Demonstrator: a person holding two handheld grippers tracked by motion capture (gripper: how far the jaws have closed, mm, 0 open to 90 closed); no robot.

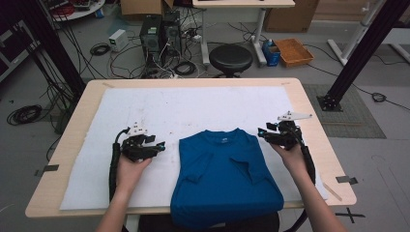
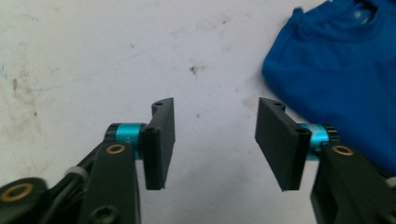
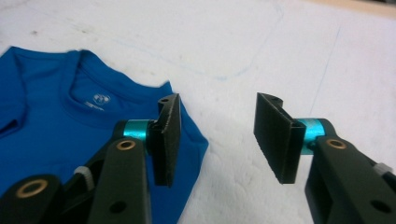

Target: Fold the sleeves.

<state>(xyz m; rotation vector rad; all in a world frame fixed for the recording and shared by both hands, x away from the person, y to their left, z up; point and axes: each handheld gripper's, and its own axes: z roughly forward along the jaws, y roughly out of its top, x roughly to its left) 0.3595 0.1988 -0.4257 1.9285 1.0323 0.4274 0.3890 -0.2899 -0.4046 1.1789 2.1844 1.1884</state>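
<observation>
While the blue T-shirt lies partly folded at the surface's near edge, sleeves apparently tucked in, both the left tongs and right tongs flank it, spread apart and empty; further folds probably remain.

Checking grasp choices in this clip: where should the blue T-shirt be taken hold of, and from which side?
Probably at the two shoulder corners of the blue T-shirt, each from its outer side: sleeves are folded in, leaving straight edges, and the left gripper and right gripper sit open beside them.
</observation>
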